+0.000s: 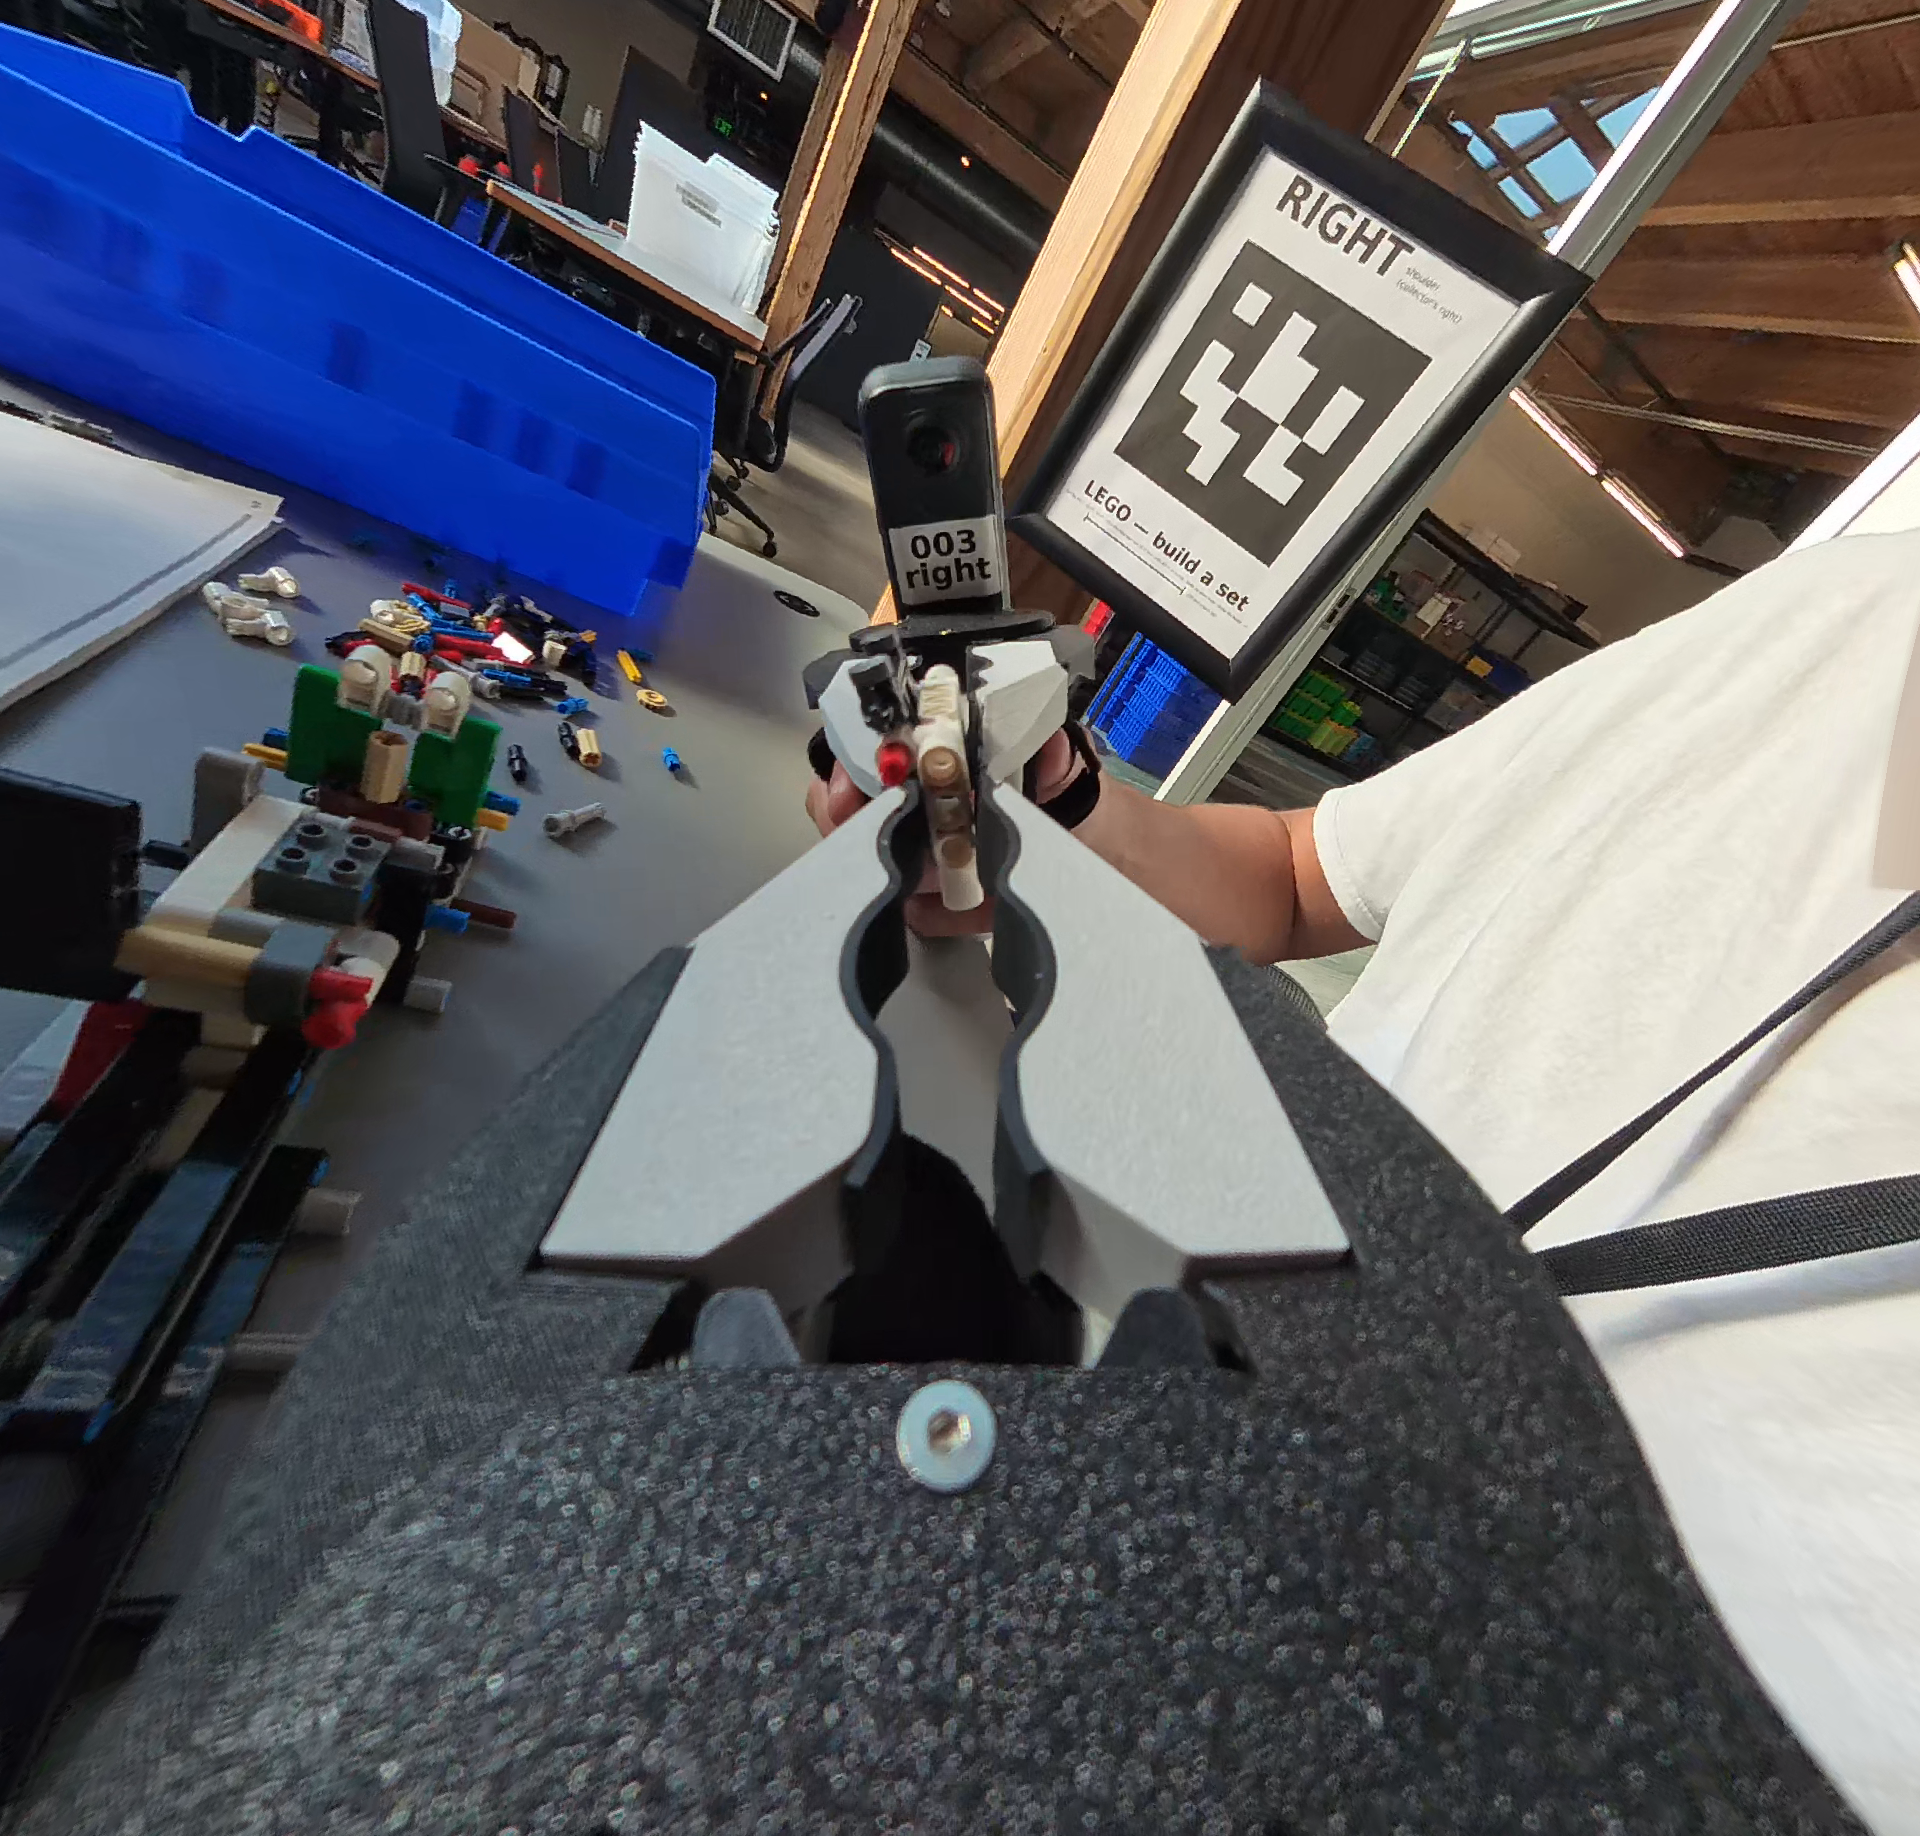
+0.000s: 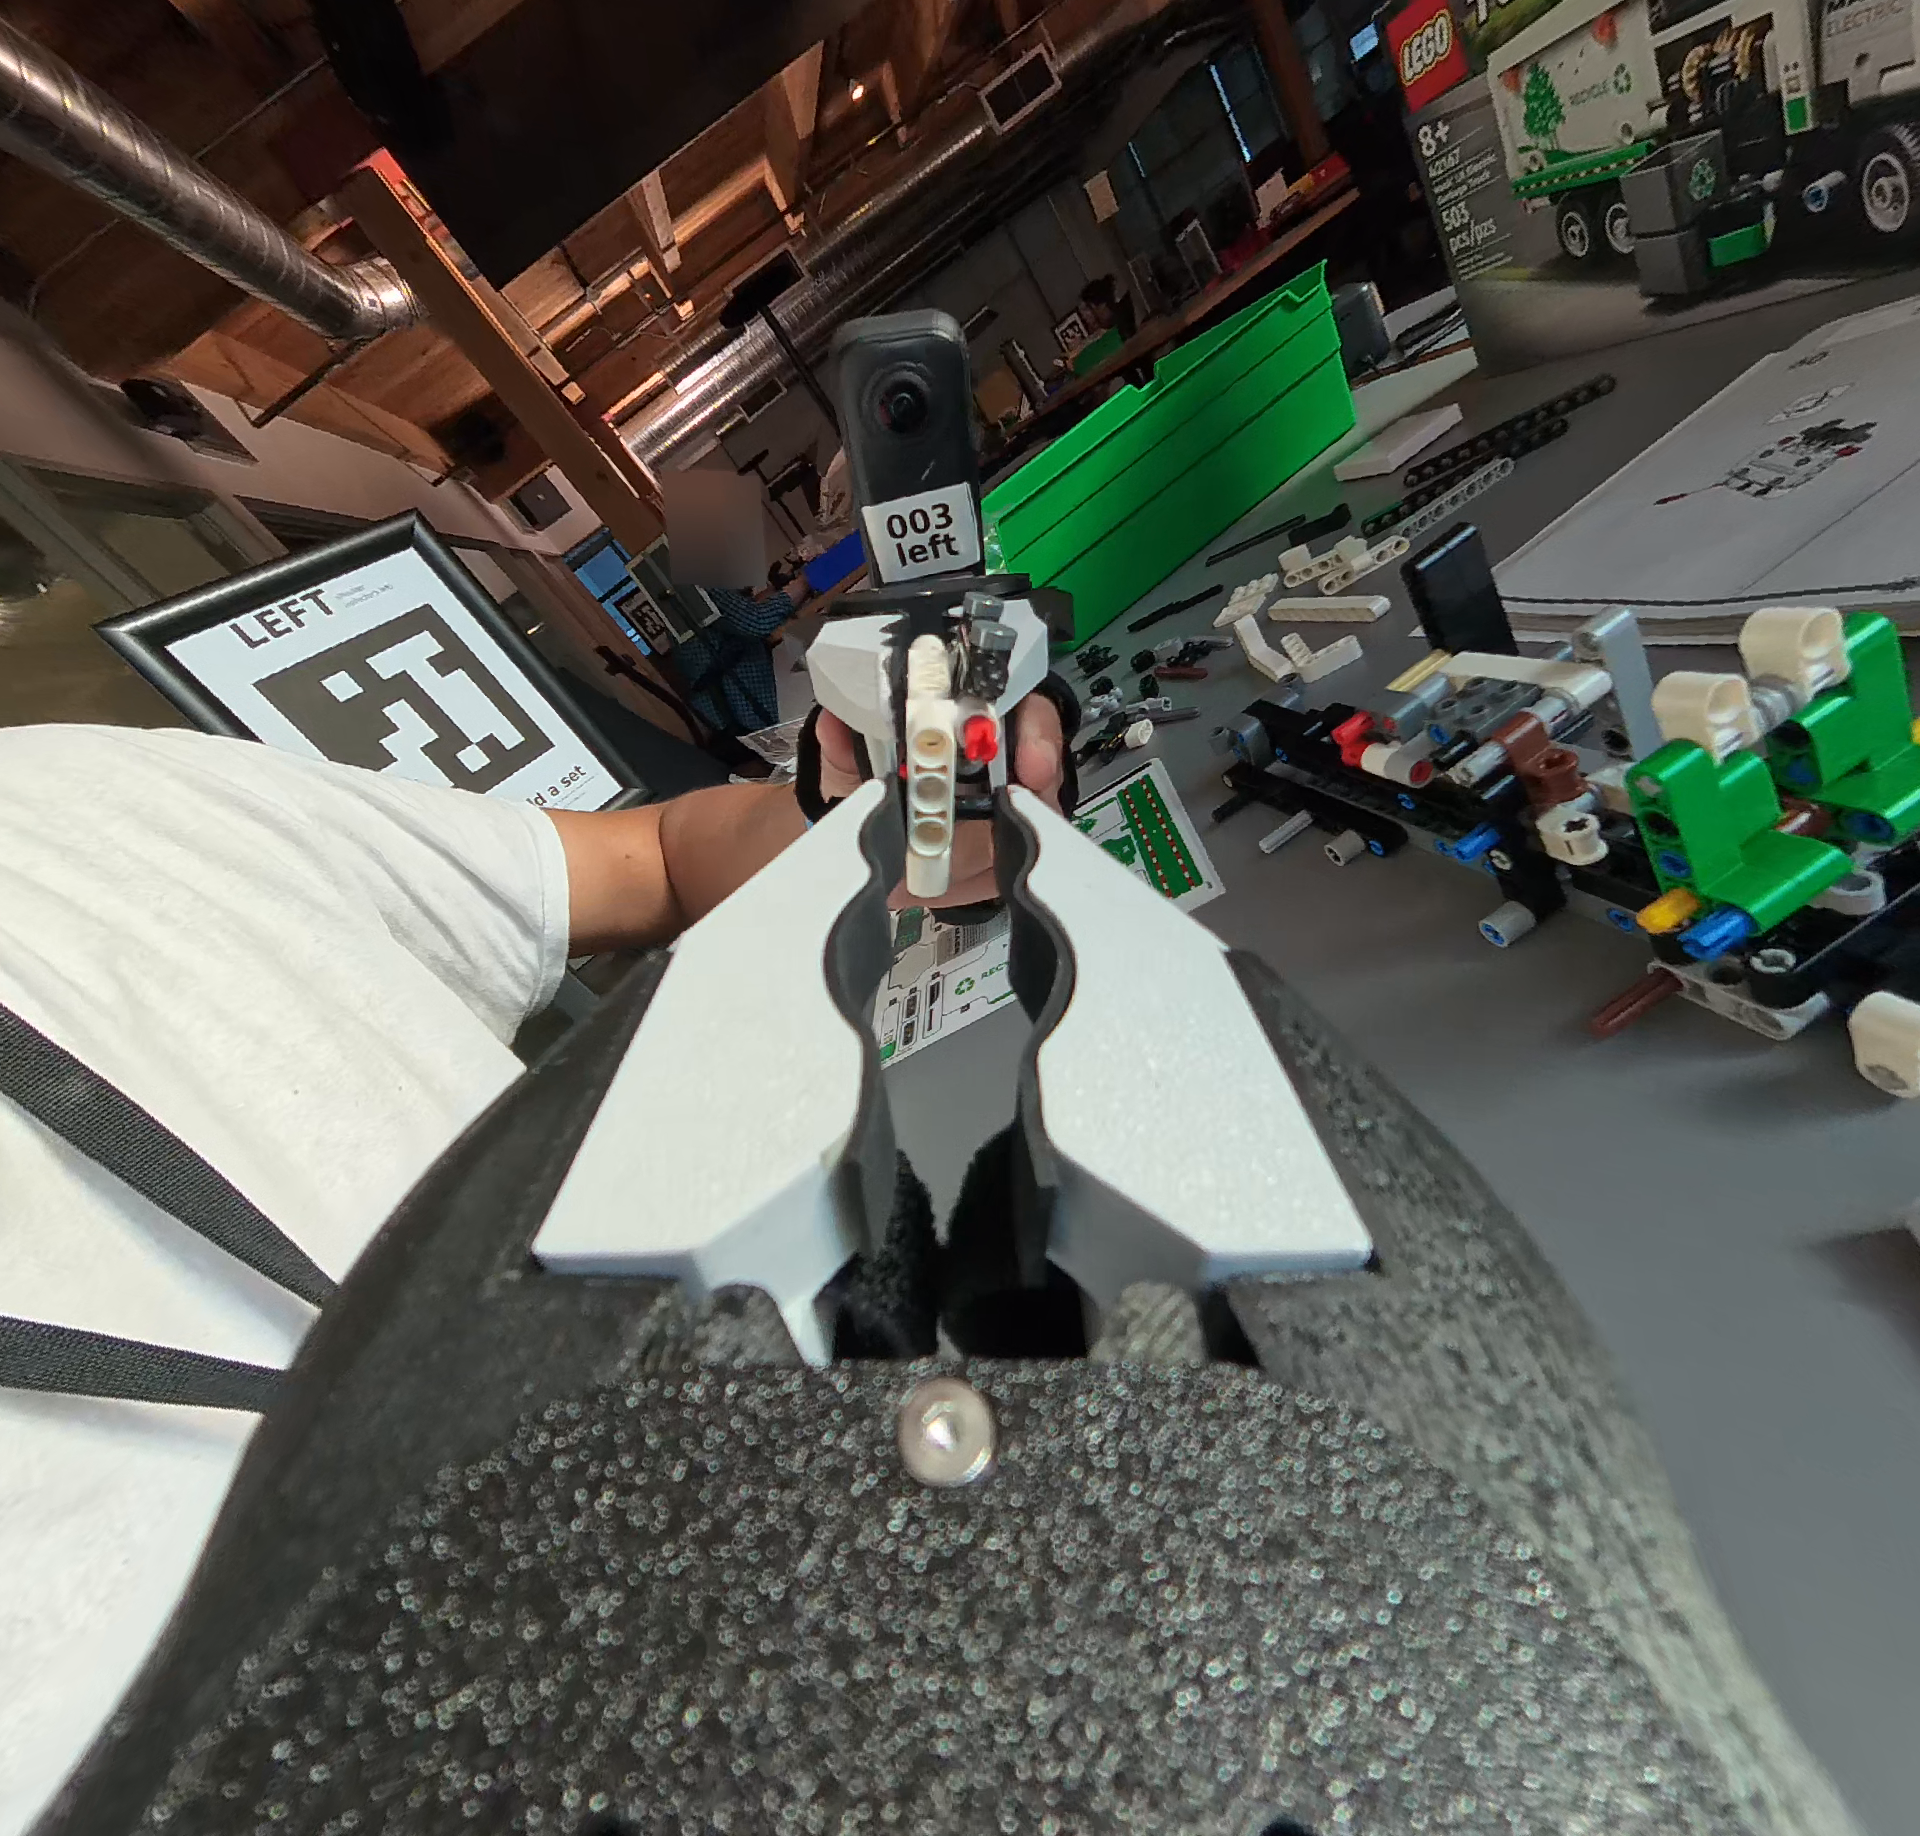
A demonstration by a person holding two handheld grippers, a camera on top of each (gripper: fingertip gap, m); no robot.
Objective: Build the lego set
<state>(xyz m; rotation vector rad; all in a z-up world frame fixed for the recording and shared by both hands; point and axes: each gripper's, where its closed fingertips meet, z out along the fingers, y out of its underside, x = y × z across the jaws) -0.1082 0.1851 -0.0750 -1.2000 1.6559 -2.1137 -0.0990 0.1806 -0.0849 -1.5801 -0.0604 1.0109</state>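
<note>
Two tools meet nose to nose above a smooth grey desk (image 2: 1558,1215), each with matte pale-grey wedge fingers lined in wavy black rubber. The left tool (image 1: 940,820) is clamped on a slim white plastic beam (image 2: 928,799) pierced by a row of round holes. The right tool (image 2: 940,820) is closed on a small knobbly cluster of black and grey parts with a red pin (image 1: 891,763), which sits against the beam's far end. On the desk to the right in the right wrist view stands a half-built brick vehicle (image 2: 1621,799), glossy, with green, black and white blocks. Loose pins (image 1: 499,643) lie scattered before a blue ribbed bin (image 1: 343,332)
</note>
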